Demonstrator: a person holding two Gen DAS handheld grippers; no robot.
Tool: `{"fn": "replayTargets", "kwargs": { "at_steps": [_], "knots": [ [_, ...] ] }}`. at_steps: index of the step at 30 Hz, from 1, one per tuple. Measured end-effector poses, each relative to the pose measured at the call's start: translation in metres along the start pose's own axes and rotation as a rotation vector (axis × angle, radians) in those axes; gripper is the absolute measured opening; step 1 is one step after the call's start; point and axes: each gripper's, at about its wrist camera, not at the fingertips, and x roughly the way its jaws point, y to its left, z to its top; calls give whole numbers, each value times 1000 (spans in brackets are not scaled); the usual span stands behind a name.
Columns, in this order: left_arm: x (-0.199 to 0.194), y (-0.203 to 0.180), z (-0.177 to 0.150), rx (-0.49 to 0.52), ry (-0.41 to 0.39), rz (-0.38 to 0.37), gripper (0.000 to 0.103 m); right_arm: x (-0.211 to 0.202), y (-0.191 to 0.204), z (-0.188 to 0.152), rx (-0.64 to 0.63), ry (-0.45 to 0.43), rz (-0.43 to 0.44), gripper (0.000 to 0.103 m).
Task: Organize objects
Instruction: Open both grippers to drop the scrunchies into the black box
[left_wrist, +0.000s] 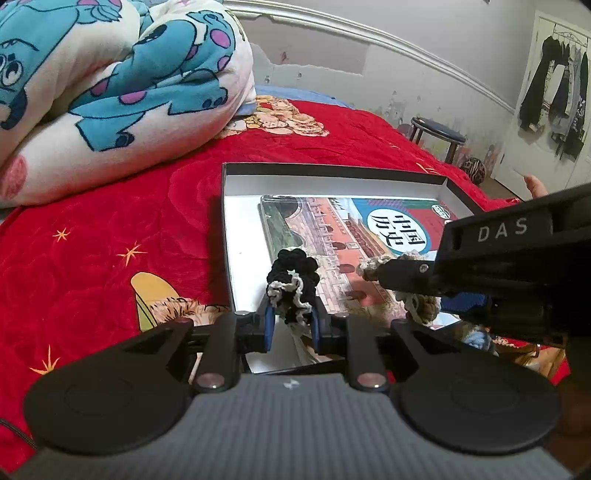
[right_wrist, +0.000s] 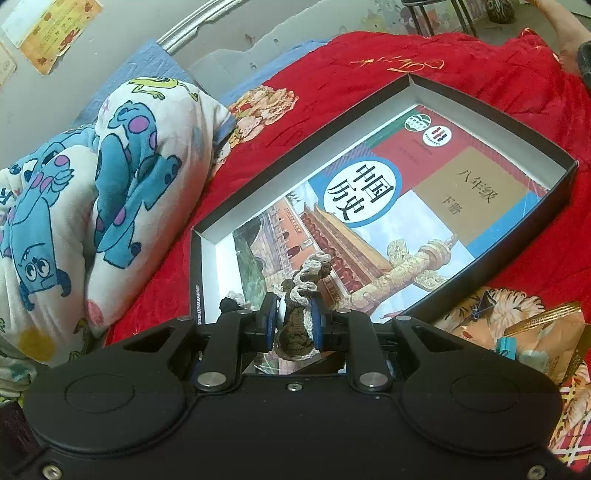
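Black scrunchie (left_wrist: 293, 284) and brown scrunchie (right_wrist: 301, 317) above boxed textbook (right_wrist: 388, 206).

**What I can read from here**

On my left camera the body of the right gripper (left_wrist: 373, 275) crosses the view, and I read "DAS" in pale capitals on its black casing.

The textbook (right_wrist: 373, 206) lying in the box (right_wrist: 495, 110) carries "中国历史" in large black characters on a white circle ringed in blue. On its tan panel I make out "八年级" and, below that, "下册". Two round logos sit near the cover's top corner, too small for me to read.

The paper (right_wrist: 55, 33) stuck on the wall has print I cannot make out.
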Motion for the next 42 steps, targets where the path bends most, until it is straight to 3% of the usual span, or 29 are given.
{"fn": "replayTargets", "kwargs": {
  "at_steps": [3, 6, 11, 14, 17, 19, 22, 27, 32, 38, 42],
  "knots": [
    [0, 1, 0, -2, 5, -5, 27, 0, 0, 0, -3, -2, -3, 19],
    [1, -1, 0, 11, 5, -8, 38, 2, -2, 0, 14, 6, 4, 19],
    [1, -5, -2, 36, 9, -21, 41, 2, -5, 1, 21, 7, 18, 24],
    [0, -6, -3, 41, 3, -22, 48, 1, -8, 2, 26, 5, 33, 27],
    [-4, -5, -2, 41, -5, -46, 64, -1, -13, 3, 43, 14, 72, 30],
    [-10, -4, -2, 52, -31, -53, 73, -4, -14, 4, 46, 5, 87, 41],
    [-19, -2, 0, 68, -69, -58, 83, -15, -17, 8, 61, -16, 114, 46],
    [-34, 9, 8, 21, -120, -87, 88, -50, -18, 23, 35, -88, 140, 58],
    [-44, 15, 12, -7, -159, -133, 91, -95, -24, 36, -16, -171, 112, 71],
    [-67, 6, 13, 1, -201, -216, 99, -131, -32, 39, -102, -211, -11, 72],
    [-88, -6, 8, -8, -230, -202, 101, -143, -40, 30, -143, -175, -29, 72]
  ]
}}
